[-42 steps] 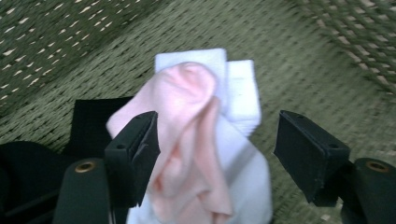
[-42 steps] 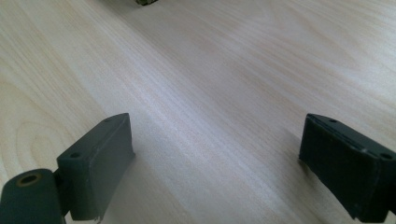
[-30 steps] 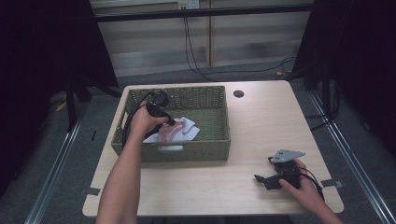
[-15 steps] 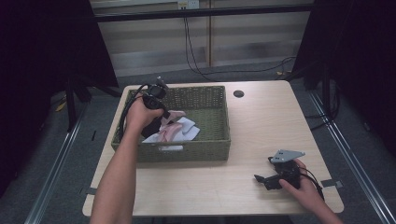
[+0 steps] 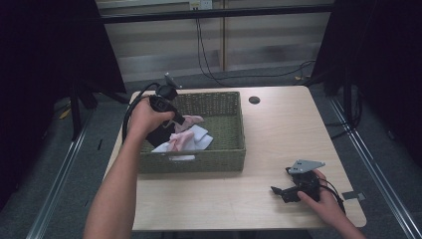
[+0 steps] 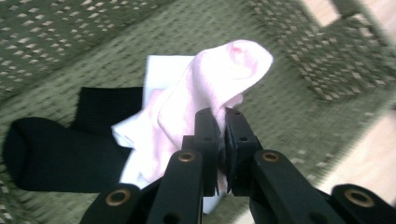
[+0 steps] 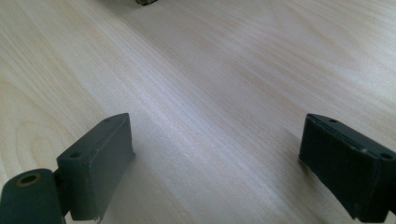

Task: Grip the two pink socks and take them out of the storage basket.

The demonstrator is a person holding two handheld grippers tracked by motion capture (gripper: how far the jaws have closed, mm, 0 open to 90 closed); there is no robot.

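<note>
A green woven basket [image 5: 219, 157] stands on the wooden table [image 5: 278, 129]. My left gripper [image 5: 175, 122] hangs over the basket's left part, shut on a pale pink sock [image 6: 205, 98] that it holds up off the pile. In the high view the pink sock [image 5: 188, 121] trails from the jaws. Under it lie a white cloth [image 6: 161, 70] and a black sock [image 6: 51, 149]. My right gripper [image 5: 279, 191] rests low at the table's front right, open, with bare wood [image 7: 205, 93] between its fingers.
A dark round hole [image 5: 254, 100] sits in the table behind the basket's right corner. Cables [image 5: 214, 64] run along the floor beyond the table. Metal rails [image 5: 378, 169] flank both sides.
My left gripper has risen and drawn back toward the basket's left rear, lifting the pink sock off the pile. The right gripper has stayed put.
</note>
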